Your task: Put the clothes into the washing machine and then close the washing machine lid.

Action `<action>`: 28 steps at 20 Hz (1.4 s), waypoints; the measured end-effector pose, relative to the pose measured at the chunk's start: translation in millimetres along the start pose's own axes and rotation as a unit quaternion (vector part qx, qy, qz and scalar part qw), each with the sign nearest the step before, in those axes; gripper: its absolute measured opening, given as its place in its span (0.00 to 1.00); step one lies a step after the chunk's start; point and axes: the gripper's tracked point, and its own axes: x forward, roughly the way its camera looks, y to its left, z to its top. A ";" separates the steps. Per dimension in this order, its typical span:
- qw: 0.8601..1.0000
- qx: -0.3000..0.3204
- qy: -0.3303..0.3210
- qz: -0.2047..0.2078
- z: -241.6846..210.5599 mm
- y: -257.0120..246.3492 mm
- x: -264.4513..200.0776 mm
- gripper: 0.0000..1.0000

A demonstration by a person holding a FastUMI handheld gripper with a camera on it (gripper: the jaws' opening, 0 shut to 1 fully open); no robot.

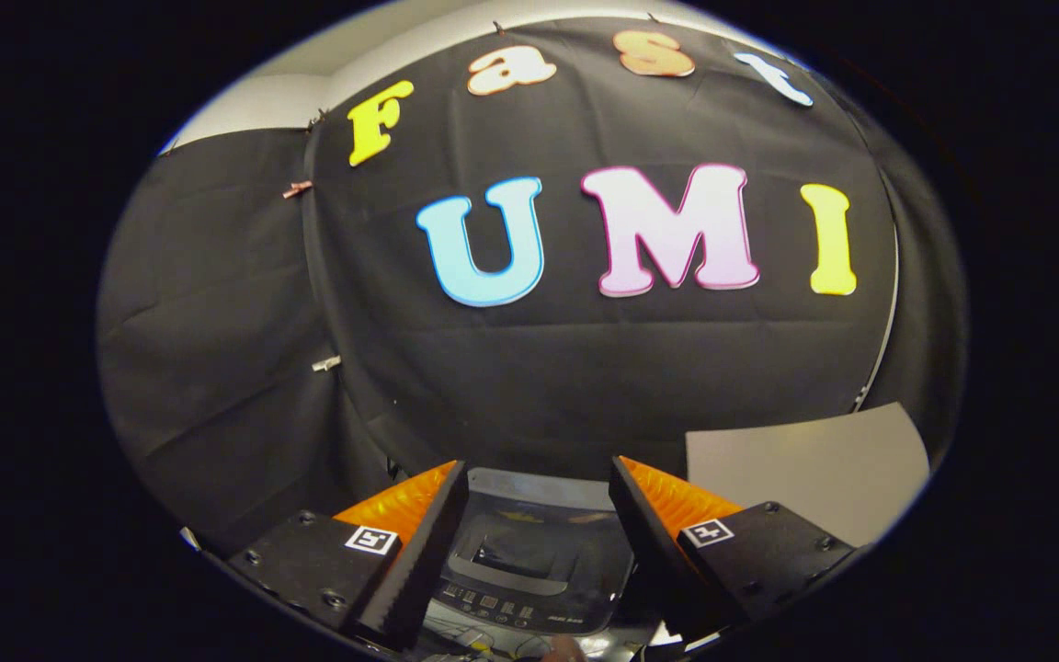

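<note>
The gripper is hovering with fingers apart, holding nothing, above the washing machine, whose lid is lying shut (clothes either inside already or elsewhere).

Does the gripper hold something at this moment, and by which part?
Nothing is held. The gripper is open, its fingers apart, with the washing machine seen below between them.
</note>
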 end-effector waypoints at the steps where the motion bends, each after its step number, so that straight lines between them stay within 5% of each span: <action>1: 1.000 0.000 -0.015 -0.001 6.1 -4.8 -14.0 0.96; 16: 0.981 -0.066 -0.178 -0.046 42.5 -86.2 -211.1 0.98; 28: 0.967 -0.090 -0.224 -0.076 41.2 -122.7 -294.0 0.98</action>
